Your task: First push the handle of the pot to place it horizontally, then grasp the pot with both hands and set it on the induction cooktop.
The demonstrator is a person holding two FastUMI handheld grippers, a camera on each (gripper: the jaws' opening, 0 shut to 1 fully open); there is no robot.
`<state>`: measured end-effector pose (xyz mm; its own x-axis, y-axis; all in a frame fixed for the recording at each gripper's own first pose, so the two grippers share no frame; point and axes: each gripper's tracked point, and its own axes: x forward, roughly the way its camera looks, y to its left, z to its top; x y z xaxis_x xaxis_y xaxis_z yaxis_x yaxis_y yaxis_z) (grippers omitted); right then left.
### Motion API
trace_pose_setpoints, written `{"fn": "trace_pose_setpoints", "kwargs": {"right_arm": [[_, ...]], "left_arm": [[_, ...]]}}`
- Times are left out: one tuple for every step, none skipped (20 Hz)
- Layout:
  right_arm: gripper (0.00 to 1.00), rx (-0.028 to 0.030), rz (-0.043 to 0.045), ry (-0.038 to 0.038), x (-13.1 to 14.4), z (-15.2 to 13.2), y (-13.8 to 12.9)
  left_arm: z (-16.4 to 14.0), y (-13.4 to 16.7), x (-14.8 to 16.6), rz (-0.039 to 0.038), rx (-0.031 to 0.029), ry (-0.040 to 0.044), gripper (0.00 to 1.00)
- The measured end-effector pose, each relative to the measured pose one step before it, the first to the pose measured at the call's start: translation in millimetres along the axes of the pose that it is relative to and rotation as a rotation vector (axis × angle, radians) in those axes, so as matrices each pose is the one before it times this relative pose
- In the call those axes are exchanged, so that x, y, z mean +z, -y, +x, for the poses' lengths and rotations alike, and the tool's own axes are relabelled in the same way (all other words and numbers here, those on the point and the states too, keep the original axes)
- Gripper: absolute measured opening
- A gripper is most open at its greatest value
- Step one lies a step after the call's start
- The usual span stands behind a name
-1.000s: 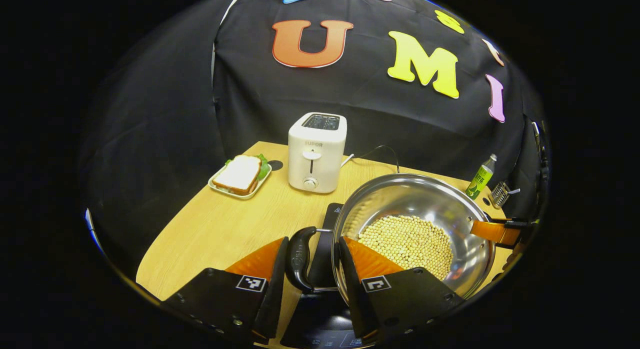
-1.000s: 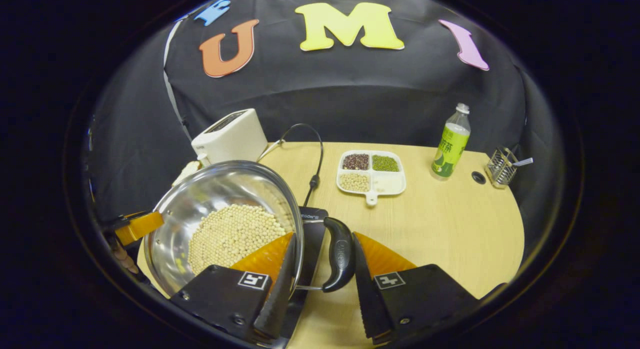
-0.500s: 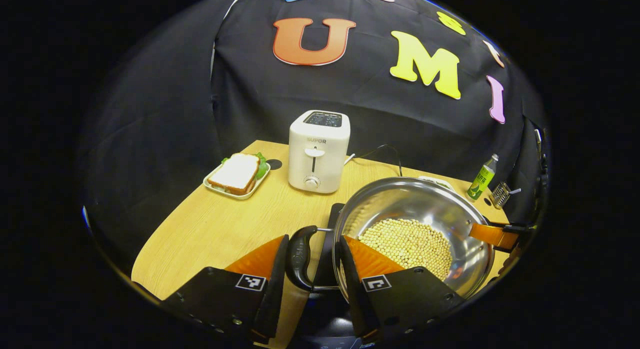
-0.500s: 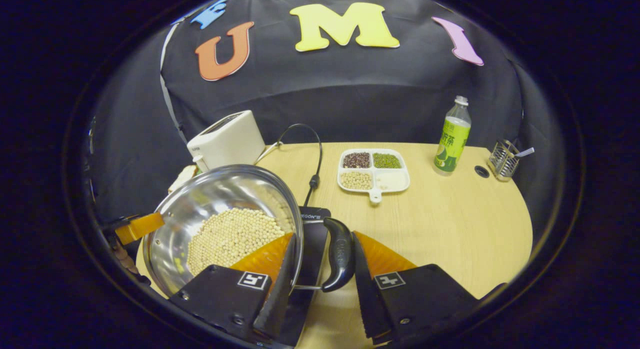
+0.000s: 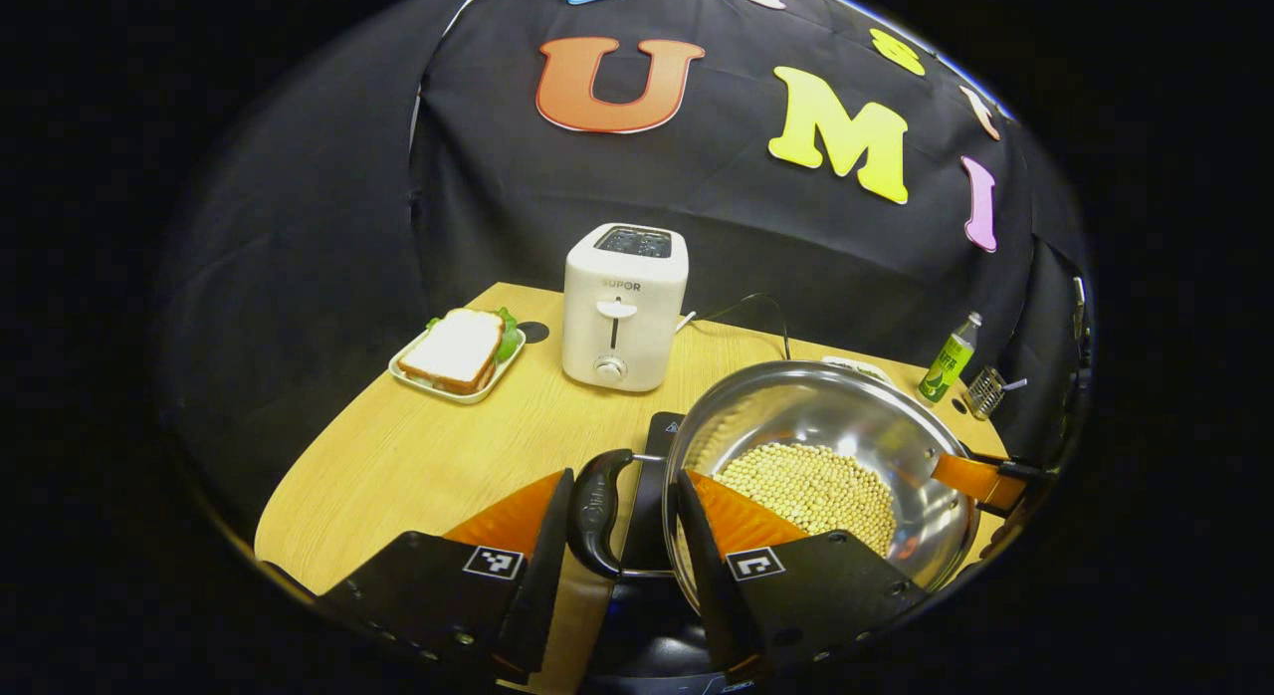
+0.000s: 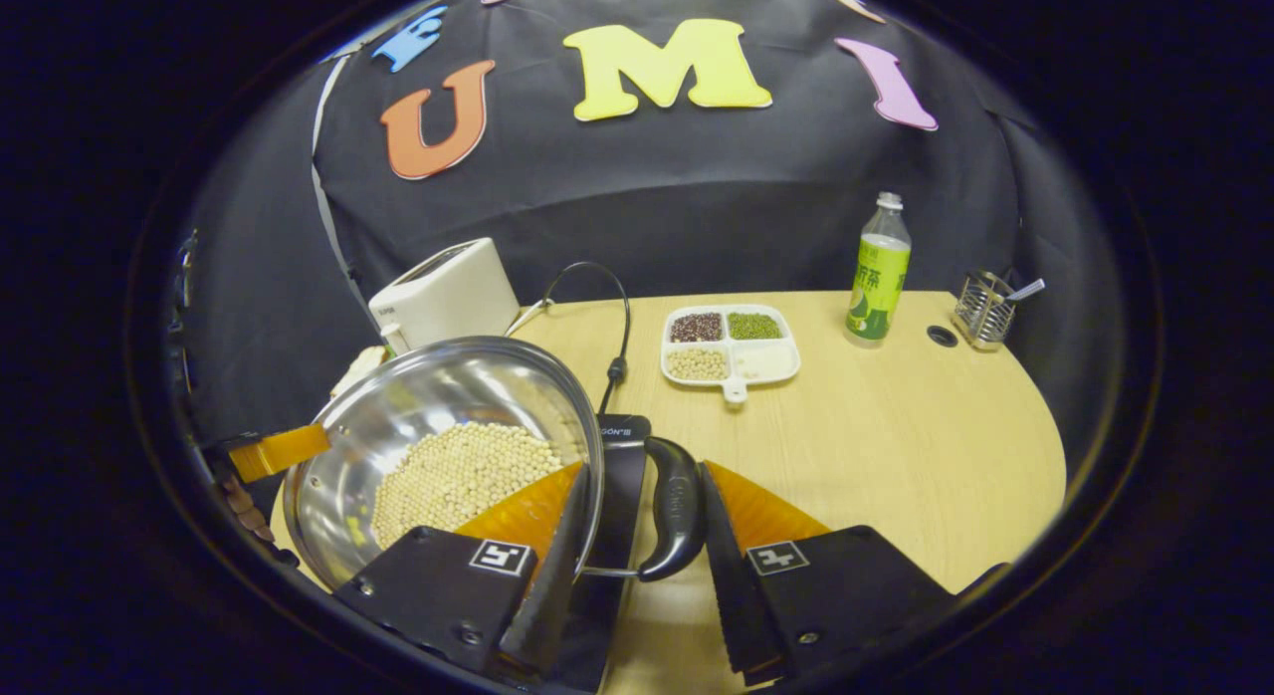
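Your left hand-held gripper (image 5: 619,536) straddles the pot's (image 5: 846,416) black side handle (image 5: 595,511), fingers around it, contact unclear. Your right hand-held gripper (image 6: 637,546) brackets the opposite handle (image 6: 679,506) the same way. The pot, full of pale beans (image 6: 458,471), sits over the induction cooktop (image 6: 622,456) on the bench (image 6: 896,426), toaster (image 5: 622,302) beyond.

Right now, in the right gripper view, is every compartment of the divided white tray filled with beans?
No: the divided white tray holds dark, green and pale beans in three compartments, while the fourth looks bare.
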<state>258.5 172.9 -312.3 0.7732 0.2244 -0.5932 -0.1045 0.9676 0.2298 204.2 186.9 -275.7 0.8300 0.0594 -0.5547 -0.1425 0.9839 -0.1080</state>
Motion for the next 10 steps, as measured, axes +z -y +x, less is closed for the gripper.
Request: {"fn": "trace_pose_setpoints", "kwargs": {"right_arm": [[0.68,0.00078,0.00110,0.01124,0.87,-0.70,0.10],[0.67,-0.00206,0.00099,0.01488,1.28,-1.56,1.34],[0.68,0.00201,0.00266,0.01645,2.28,-2.25,0.96],[0.69,0.00214,0.01081,0.01327,0.38,-2.98,0.24],[0.69,0.00447,0.01299,0.01206,1.83,-4.50,0.24],[0.72,0.00479,0.00983,0.01294,1.86,-5.44,0.30],[0.72,0.00221,0.00781,0.01376,2.44,-6.47,1.50],[0.72,-0.00697,0.00421,0.01626,3.09,-7.01,3.71],[0.72,0.00098,0.00498,0.02136,4.35,-7.29,2.30],[0.73,-0.00485,0.00347,0.02473,4.93,-7.39,2.05]], "left_arm": [[0.18,-0.03,0.44,-0.01174,-0.00875,0.00073,0.60],[-0.64,0.14,-0.95,-0.01447,-0.00943,-0.00103,0.50],[-0.64,0.37,0.00,-0.01365,-0.00820,-0.00058,0.60],[0.32,-0.53,0.52,-0.01181,-0.00412,0.00504,0.61],[-2.26,-0.43,1.10,-0.00190,0.00063,0.00760,0.61],[-4.54,-0.35,2.80,0.00809,0.00423,0.01492,0.61],[-3.84,-0.46,4.66,0.00771,0.00596,0.02206,0.61],[-5.16,-0.64,4.75,0.00444,0.00668,0.02148,0.61],[-7.37,-0.82,5.53,-0.00054,0.00056,0.02011,0.59],[-6.64,0.65,4.37,-0.00101,-0.00014,0.02089,0.59]]}}
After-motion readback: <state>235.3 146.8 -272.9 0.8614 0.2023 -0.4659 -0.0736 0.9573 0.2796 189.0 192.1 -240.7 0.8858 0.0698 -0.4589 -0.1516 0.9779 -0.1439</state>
